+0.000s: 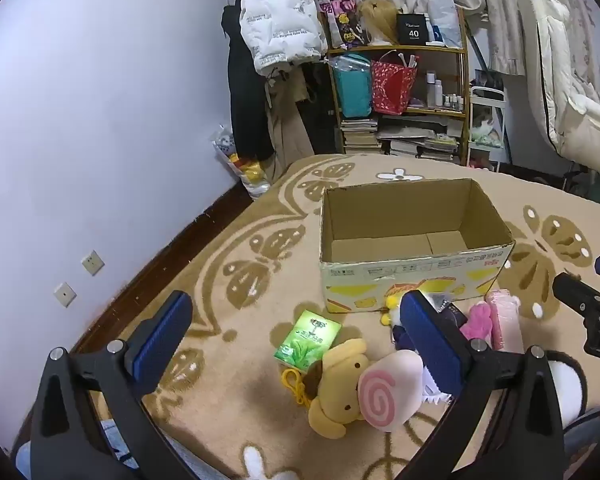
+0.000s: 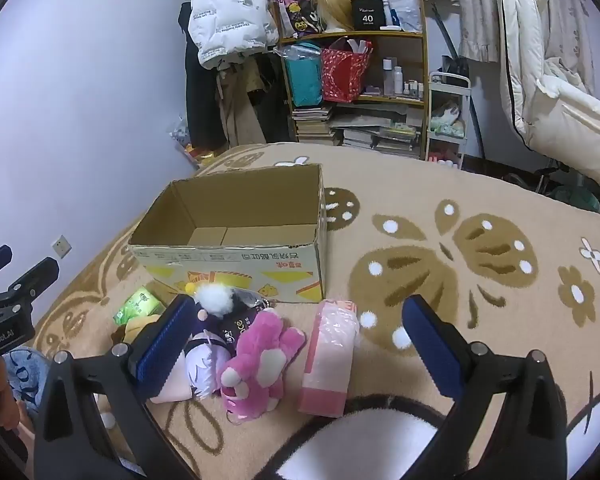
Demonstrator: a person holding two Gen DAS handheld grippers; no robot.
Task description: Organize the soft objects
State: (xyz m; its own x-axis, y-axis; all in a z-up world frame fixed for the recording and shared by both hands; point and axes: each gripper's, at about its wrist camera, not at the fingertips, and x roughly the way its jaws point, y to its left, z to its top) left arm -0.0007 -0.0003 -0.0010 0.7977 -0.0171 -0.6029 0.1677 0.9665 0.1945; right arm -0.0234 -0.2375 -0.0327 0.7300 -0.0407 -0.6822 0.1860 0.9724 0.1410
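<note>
Left gripper pad partly hides purple plush.

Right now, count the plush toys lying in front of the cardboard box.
4, possibly more hidden: a yellow plush beside a pink-swirl plush on the left, a purple-and-white doll in the middle, and a pink plush bear right of it.

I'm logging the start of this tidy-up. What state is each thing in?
Open-topped cardboard box: upright, empty.
Pink plush bear: lying on blanket.
Yellow plush dog: lying on blanket.
Left gripper: open, empty.
Right gripper: open, empty.
</note>
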